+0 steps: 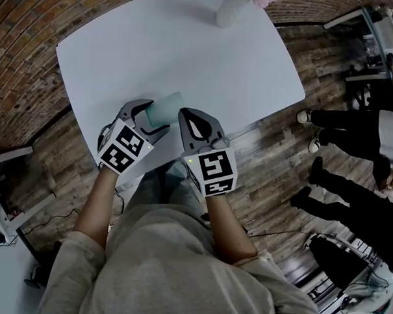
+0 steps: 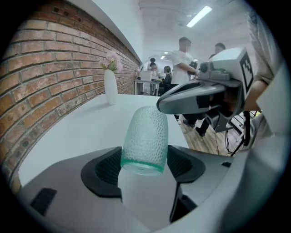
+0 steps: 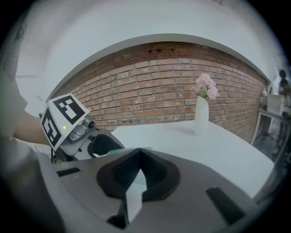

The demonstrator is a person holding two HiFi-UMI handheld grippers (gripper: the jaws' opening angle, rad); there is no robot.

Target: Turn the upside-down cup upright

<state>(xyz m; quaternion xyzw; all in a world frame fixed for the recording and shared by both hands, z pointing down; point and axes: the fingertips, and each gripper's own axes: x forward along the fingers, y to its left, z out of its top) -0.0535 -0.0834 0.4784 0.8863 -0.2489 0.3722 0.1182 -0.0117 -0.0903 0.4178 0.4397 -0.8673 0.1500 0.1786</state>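
**Cup (image 2: 144, 139) pinched by the left hand-held gripper (image 1: 153, 116), near the tabletop's (image 1: 188, 48) front edge**

We judge a slip likeliest. The pads grip pebbled glass near one end only, so it could pivot or drop. The right hand-held gripper (image 1: 188, 118), pressed together and empty just beside it, could knock it. The cup's long axis follows the left jaws, with the green-rimmed end nearest the holder and the rounded end pointing away.

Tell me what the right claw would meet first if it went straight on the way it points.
Probably the cup, whose green edge shows right past the tips of the shut right claw; depth is unclear, so they may already touch. Behind it lies the table.
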